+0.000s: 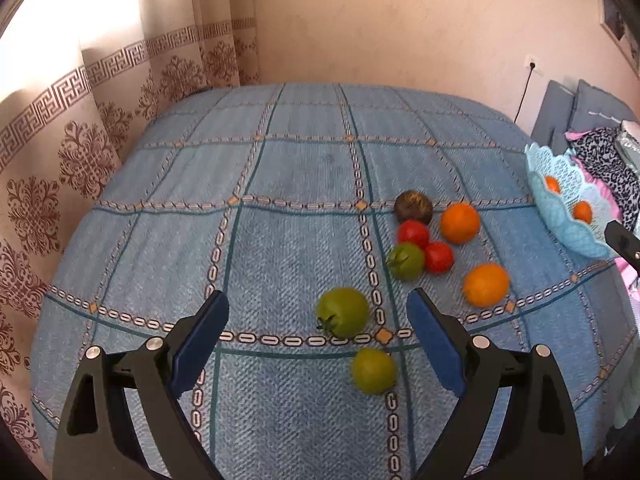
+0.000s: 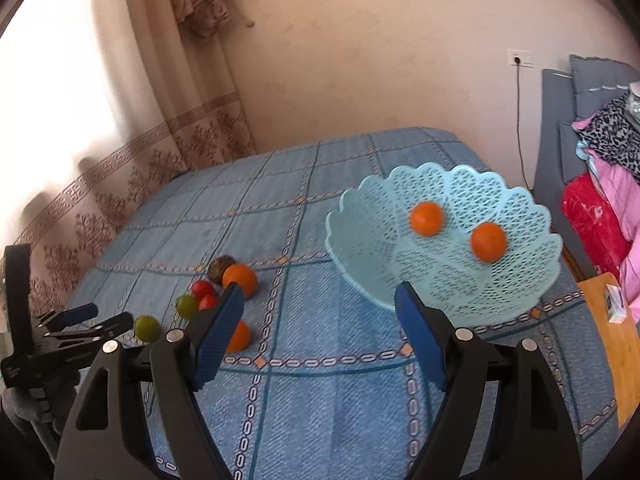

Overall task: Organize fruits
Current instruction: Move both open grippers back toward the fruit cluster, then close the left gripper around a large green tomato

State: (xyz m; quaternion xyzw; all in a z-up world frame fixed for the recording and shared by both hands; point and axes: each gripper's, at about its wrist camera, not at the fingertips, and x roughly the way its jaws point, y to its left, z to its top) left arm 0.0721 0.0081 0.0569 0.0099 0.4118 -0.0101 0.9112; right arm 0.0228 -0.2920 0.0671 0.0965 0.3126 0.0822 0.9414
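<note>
My left gripper (image 1: 318,312) is open above the blue checked cloth, with a green tomato (image 1: 342,312) between its fingers and another green one (image 1: 373,370) just nearer. Beyond lie a third green tomato (image 1: 405,261), two red tomatoes (image 1: 413,233), a dark fruit (image 1: 413,205) and two oranges (image 1: 460,222) (image 1: 485,284). My right gripper (image 2: 319,304) is open and empty, just in front of the light blue lace basket (image 2: 360,236), which holds two oranges (image 2: 427,218) (image 2: 488,241). The left gripper (image 2: 86,322) shows at the left of the right wrist view.
The table (image 1: 280,240) is covered by the checked cloth. A patterned curtain (image 1: 60,160) hangs at left and a wall behind. A grey sofa with clothes (image 2: 600,152) and a wooden stand (image 2: 612,332) are to the right.
</note>
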